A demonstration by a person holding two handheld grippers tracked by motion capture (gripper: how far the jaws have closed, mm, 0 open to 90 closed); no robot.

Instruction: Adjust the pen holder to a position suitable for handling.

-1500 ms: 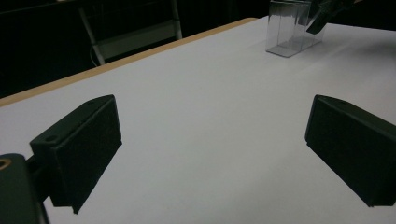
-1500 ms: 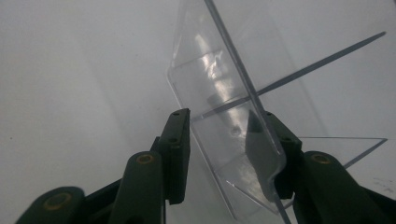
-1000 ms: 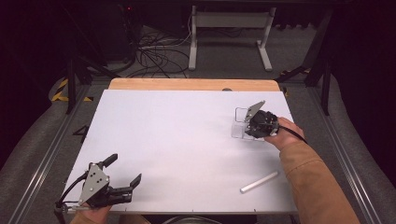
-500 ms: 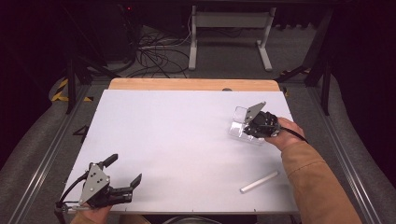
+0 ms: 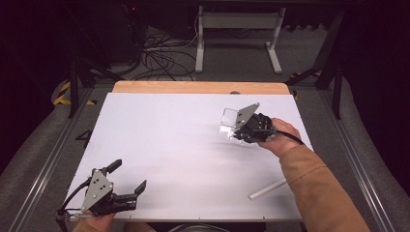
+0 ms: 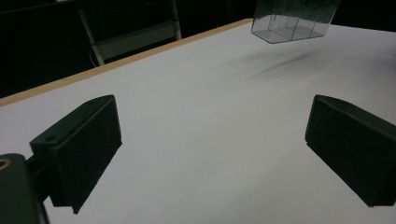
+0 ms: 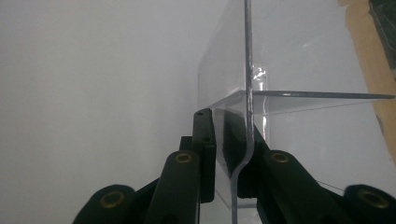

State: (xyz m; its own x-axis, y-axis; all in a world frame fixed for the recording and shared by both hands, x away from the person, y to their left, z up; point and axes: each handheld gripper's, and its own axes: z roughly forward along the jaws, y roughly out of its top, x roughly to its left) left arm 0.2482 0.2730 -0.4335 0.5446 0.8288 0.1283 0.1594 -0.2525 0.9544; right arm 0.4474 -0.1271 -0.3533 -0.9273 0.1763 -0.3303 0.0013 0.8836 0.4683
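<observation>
We are holding a clear plastic box (image 5: 228, 124) in the right tongs (image 5: 240, 131), at the centre right of the high view, well up the white table (image 5: 169, 145). The right gripper view shows why the grip looks as it does: the two jaws are pinching one thin clear wall of the box (image 7: 245, 116), one jaw on each face, so the box is hanging from its edge rather than being cradled. From the left gripper view the box (image 6: 292, 21) appears at the top right, divided into compartments, with a soft shadow lying on the table below it; we judge it to be lifted clear of the surface or at least tipped up, not sitting flat.

The right hand (image 5: 278, 137) is reaching in from the lower right, the tan sleeve (image 5: 314, 188) slanting up and left, the wrist turned so the tongs are pointing leftward.

The left tongs (image 5: 129, 178) are resting at the lower left of the high view, jaws spread wide and gripping nothing, waiting well apart from the box.

A pale rod (image 5: 267, 188) is lying on the table at the lower right, just beside the sleeve, untouched.
</observation>
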